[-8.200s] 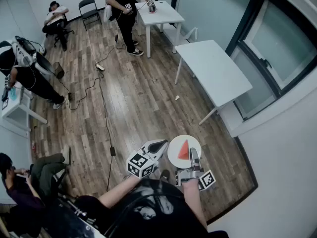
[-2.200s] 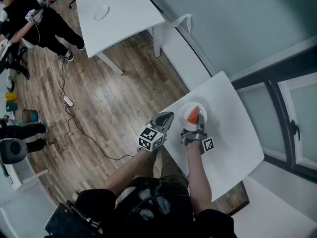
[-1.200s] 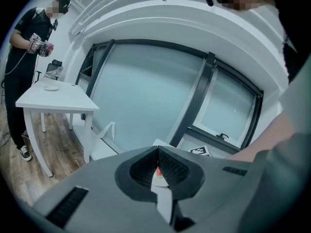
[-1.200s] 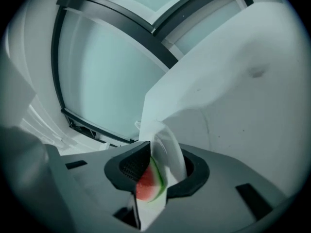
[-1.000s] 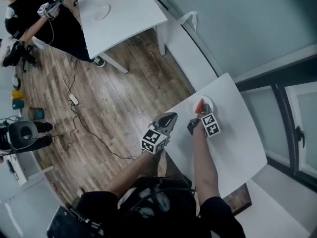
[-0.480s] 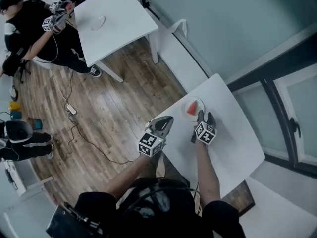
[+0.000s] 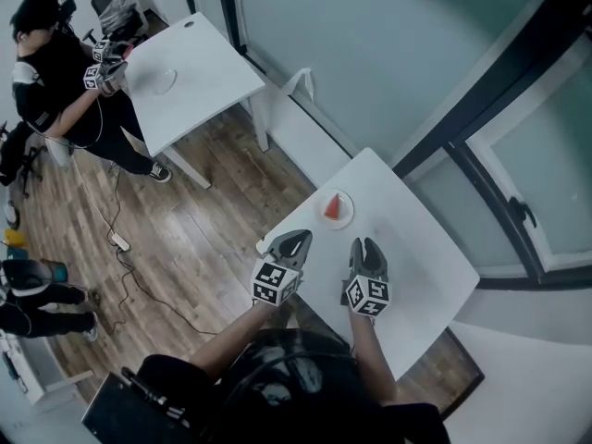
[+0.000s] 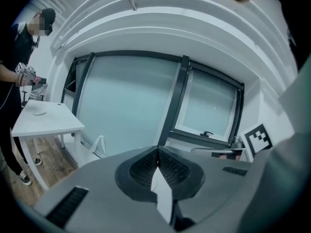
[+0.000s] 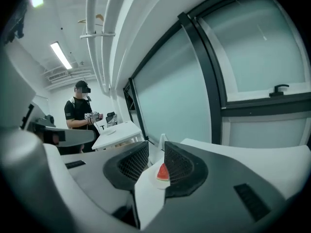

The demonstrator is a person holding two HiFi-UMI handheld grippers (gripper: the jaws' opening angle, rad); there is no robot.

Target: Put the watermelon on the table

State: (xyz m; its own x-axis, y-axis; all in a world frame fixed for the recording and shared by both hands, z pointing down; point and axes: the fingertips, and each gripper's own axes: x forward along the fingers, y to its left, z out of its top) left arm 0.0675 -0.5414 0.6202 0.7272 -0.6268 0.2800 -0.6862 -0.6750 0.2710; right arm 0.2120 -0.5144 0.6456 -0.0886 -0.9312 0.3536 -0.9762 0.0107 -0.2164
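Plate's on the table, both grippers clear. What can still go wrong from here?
1. The round white plate with the red watermelon wedge sits close to the white table's edge above the wooden floor; a knock could send it off.
2. The right gripper, empty, fingers apart though just closing partway, points toward the plate; a forward move might shove it.
3. The wedge lies loose and could slide off if bumped.
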